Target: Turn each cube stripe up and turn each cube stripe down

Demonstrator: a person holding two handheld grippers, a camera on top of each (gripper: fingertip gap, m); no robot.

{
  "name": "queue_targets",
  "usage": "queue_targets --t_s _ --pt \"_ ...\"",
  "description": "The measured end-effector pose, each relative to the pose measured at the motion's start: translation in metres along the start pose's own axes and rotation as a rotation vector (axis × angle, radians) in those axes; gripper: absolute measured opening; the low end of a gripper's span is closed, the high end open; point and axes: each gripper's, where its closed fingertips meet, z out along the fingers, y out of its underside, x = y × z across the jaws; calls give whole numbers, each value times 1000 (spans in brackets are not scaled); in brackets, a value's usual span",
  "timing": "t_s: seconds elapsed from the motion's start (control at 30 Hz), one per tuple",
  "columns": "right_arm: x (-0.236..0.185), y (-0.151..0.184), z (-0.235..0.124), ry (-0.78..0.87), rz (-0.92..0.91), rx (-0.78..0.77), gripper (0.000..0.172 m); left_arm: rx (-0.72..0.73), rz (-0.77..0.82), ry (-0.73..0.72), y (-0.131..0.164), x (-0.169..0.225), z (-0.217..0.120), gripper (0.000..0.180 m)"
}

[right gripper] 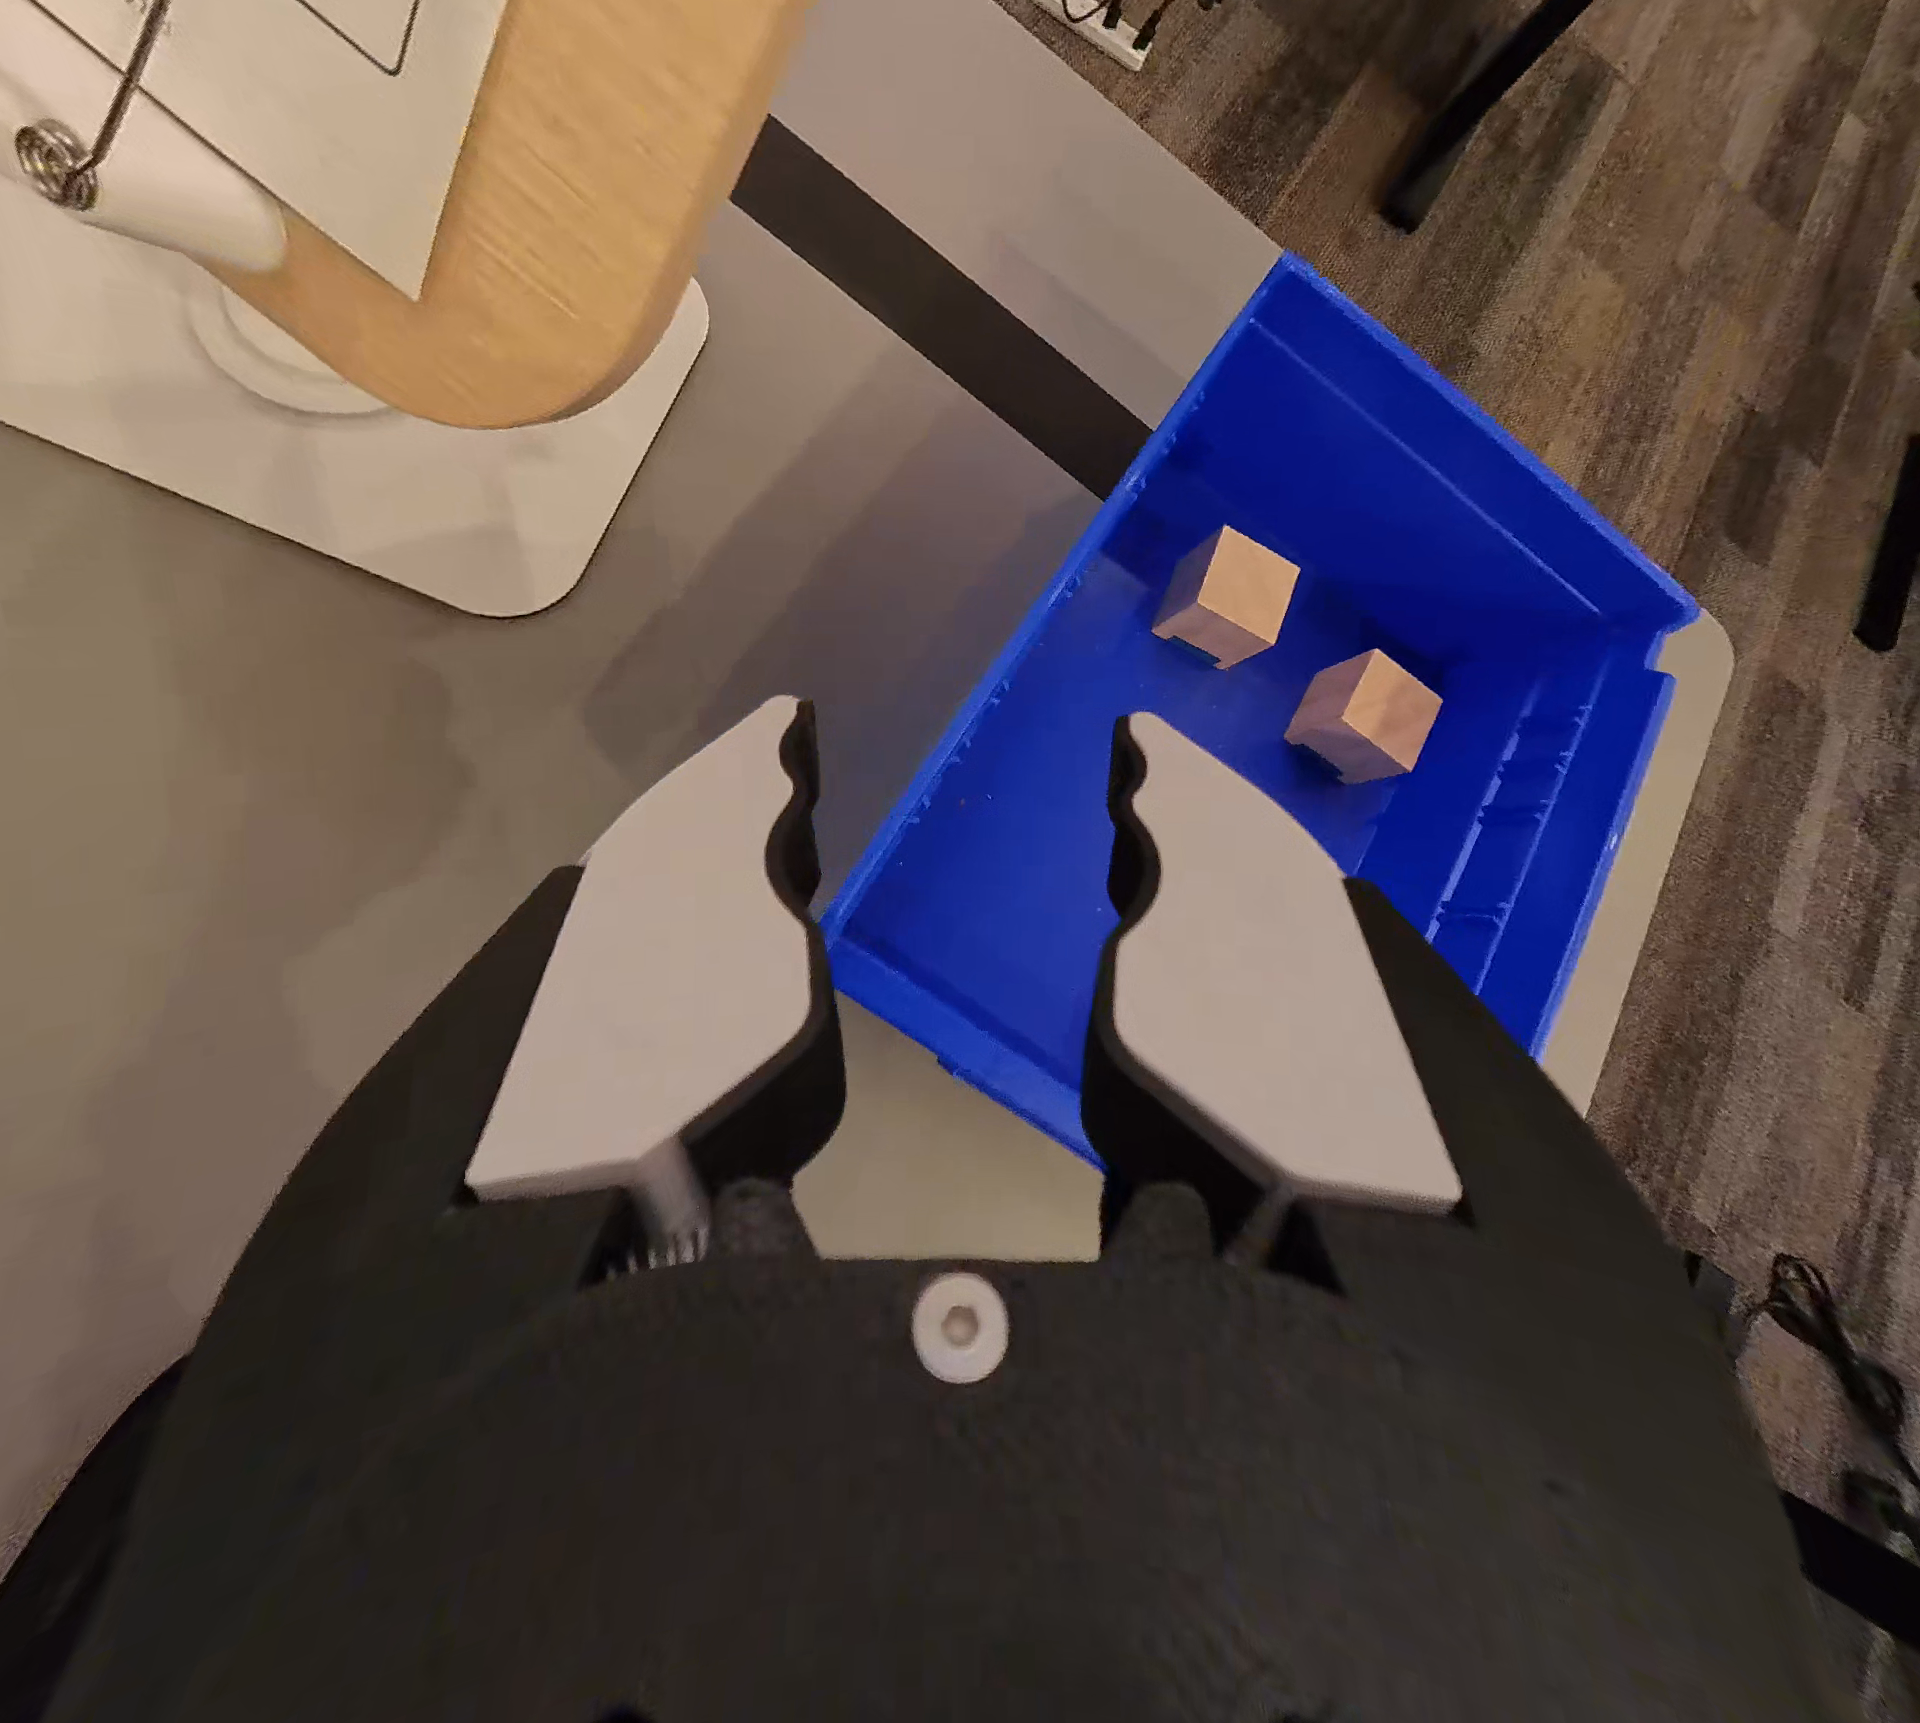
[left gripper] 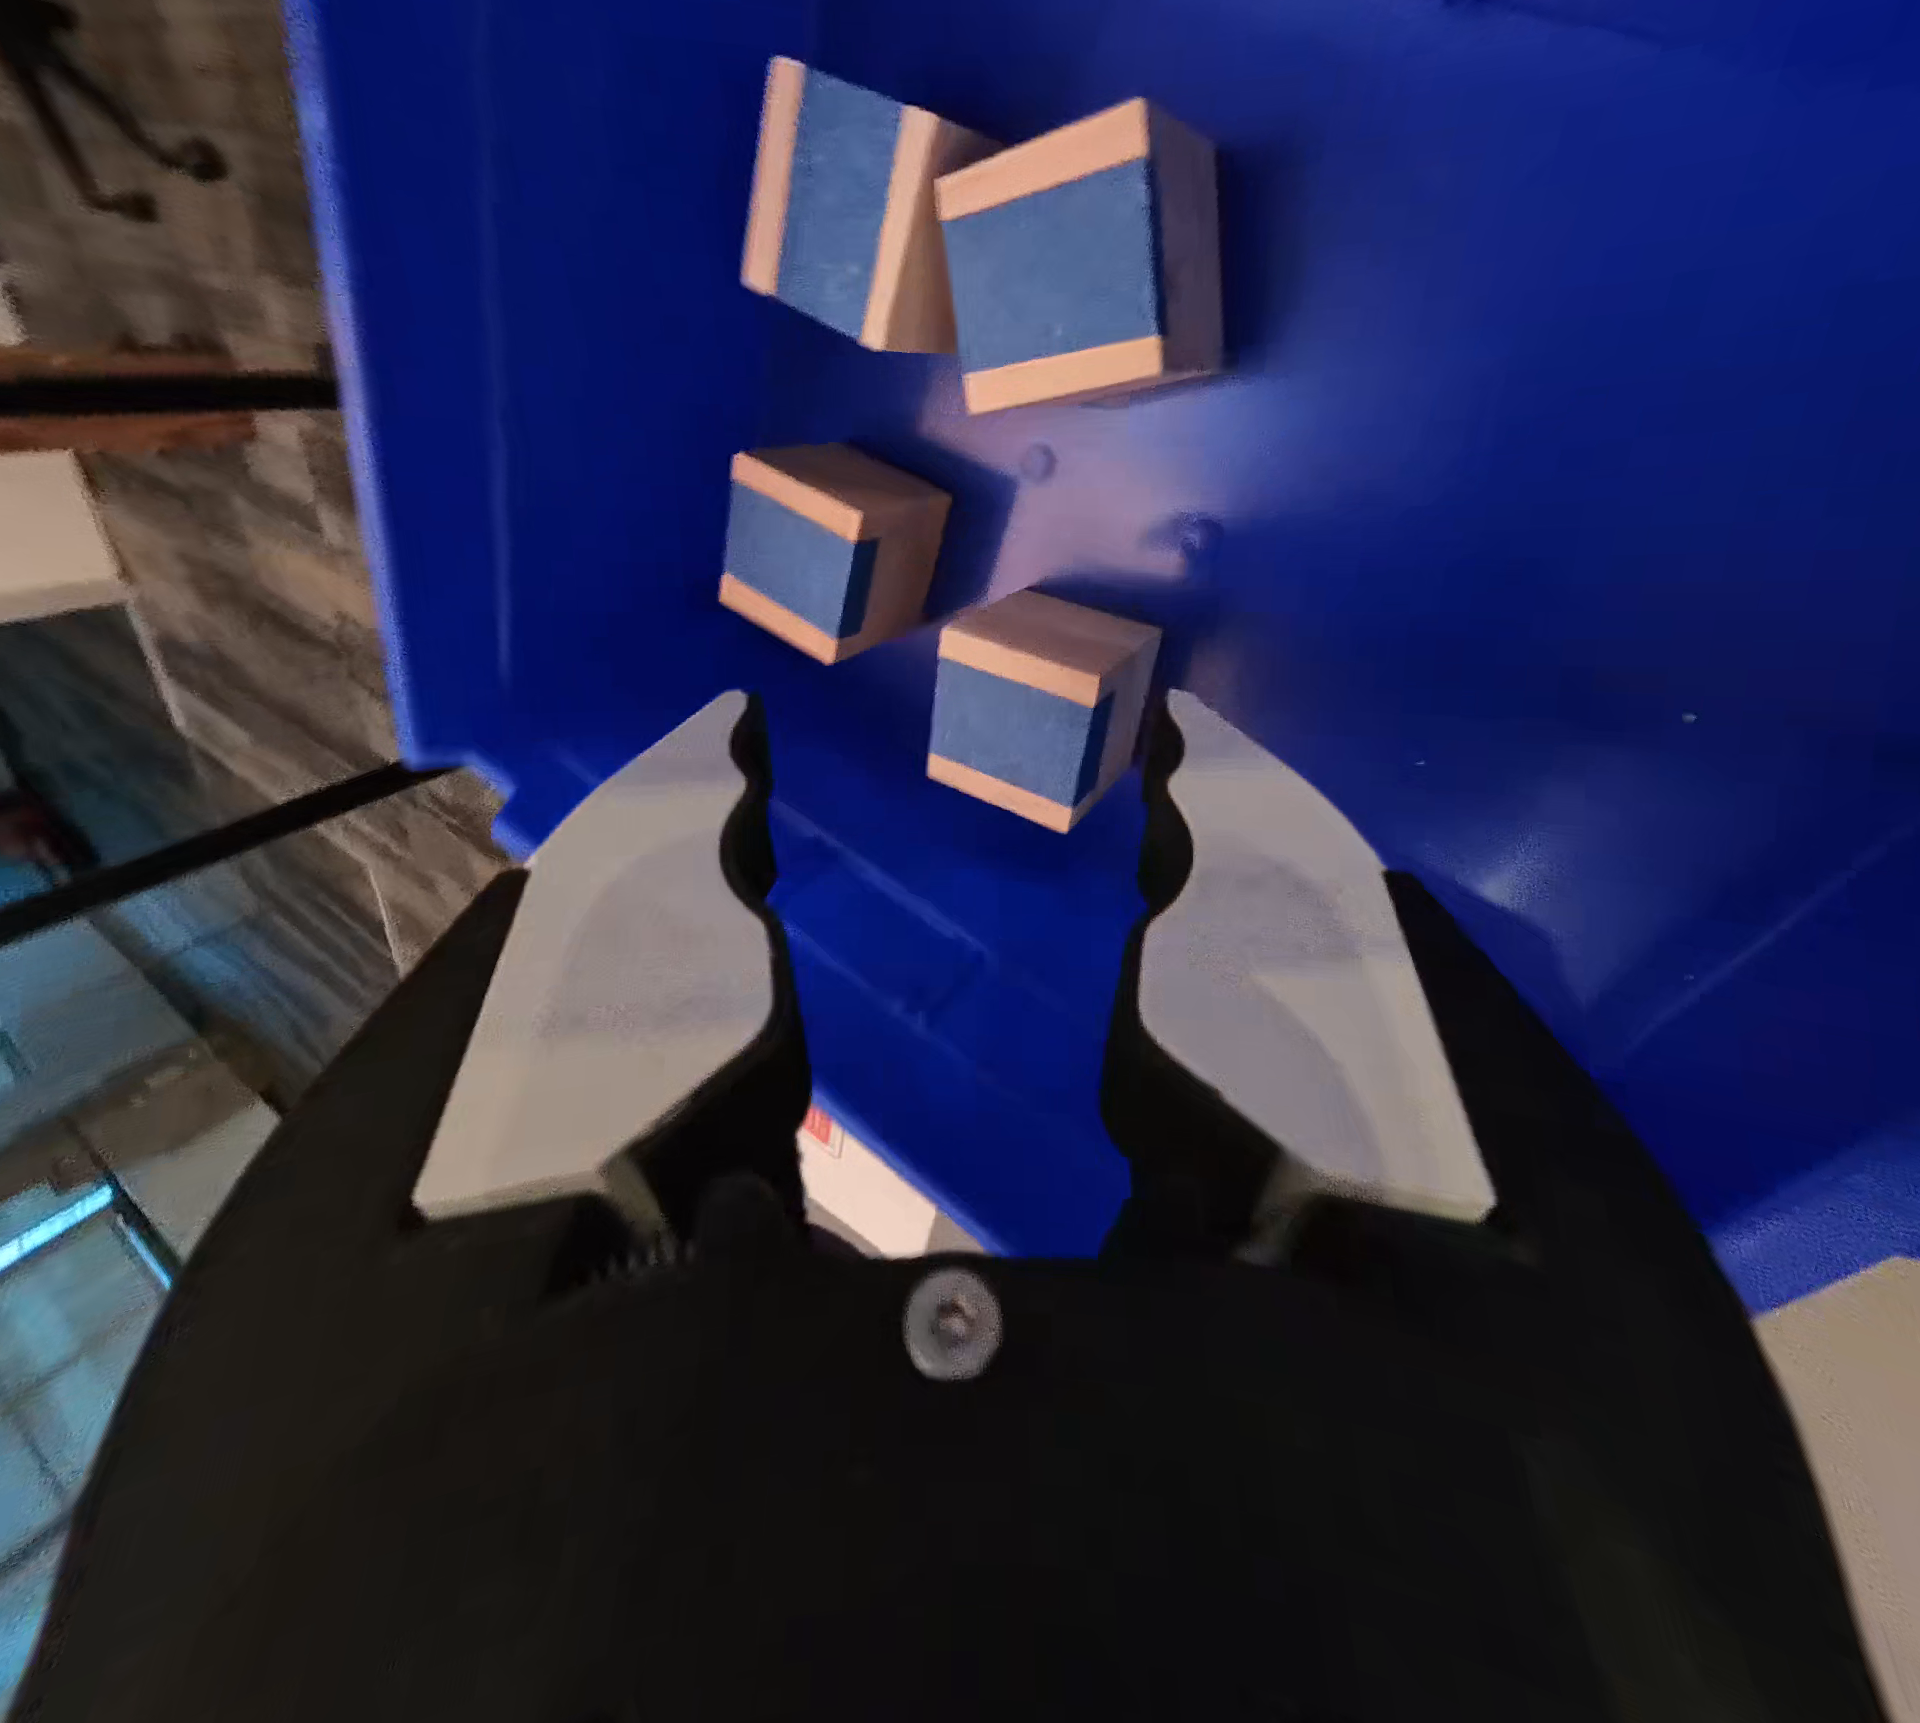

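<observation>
In the left wrist view, four wooden cubes lie in a blue bin (left gripper: 1455,323), each with its blue stripe facing the camera: two touching at the far side (left gripper: 842,203) (left gripper: 1055,265), one in the middle (left gripper: 805,561) and the nearest (left gripper: 1023,723). My left gripper (left gripper: 958,702) is open and holds nothing. The nearest cube sits just beyond its tips, close to the right fingertip (left gripper: 1195,738), with a wide gap on the left. In the right wrist view, a blue bin (right gripper: 987,894) holds two cubes (right gripper: 1236,598) (right gripper: 1366,717) with plain wood on top and stripe underneath. My right gripper (right gripper: 964,715) is open and empty above the bin's near wall.
A wooden board with a paper sheet stands on a white base (right gripper: 416,510) at the left on the grey table (right gripper: 312,790). The bin sits near the table's corner. Carpet with cables and a power strip (right gripper: 1081,0) lies beyond the edge.
</observation>
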Motion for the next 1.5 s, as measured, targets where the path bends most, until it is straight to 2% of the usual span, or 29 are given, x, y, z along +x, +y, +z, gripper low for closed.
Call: queue_targets --t_s 0.17,0.3,0.37,0.43,0.5,0.63,0.8,0.9,1.0,1.2,1.3,1.4,1.43,1.5 --pt "-5 3 -2 -15 4 12 54 -123 99 160 11 15 26 73" --pt "-10 2 -2 -33 -7 26 54 -224 120 224 23 23 42 59" --pt "-11 1 -2 -29 -12 30 54 -227 102 203 23 20 47 48" --pt "-12 -1 -4 -32 -15 35 54 -201 30 217 22 18 47 48" --pt "-17 -4 -10 -43 -20 59 54 -166 7 157 23 10 38 48" --pt "-47 -22 -28 -164 -2 161 54 63 -113 -12 2 -1 -21 48" --pt "-124 -68 -55 -566 86 381 53 473 -271 -262 -43 13 -148 47" --pt "-170 -90 -58 -783 136 436 58 718 -301 -363 -77 43 -222 47" --pt "-217 -113 -70 -1023 202 483 60 892 -276 -410 -116 84 -274 47" --pt "-291 -138 -86 -1340 309 490 67 1064 -155 -514 -191 156 -325 46" --pt "-310 -141 -97 -1499 389 476 72 1099 -97 -549 -218 181 -332 46" --pt "-320 -139 -102 -1566 415 457 73 1125 -61 -558 -236 196 -335 46" --pt "-322 -139 -106 -1599 421 465 70 1133 -53 -546 -241 200 -335 46" --pt "-321 -138 -120 -1679 411 498 45 1153 -78 -509 -249 204 -331 47"
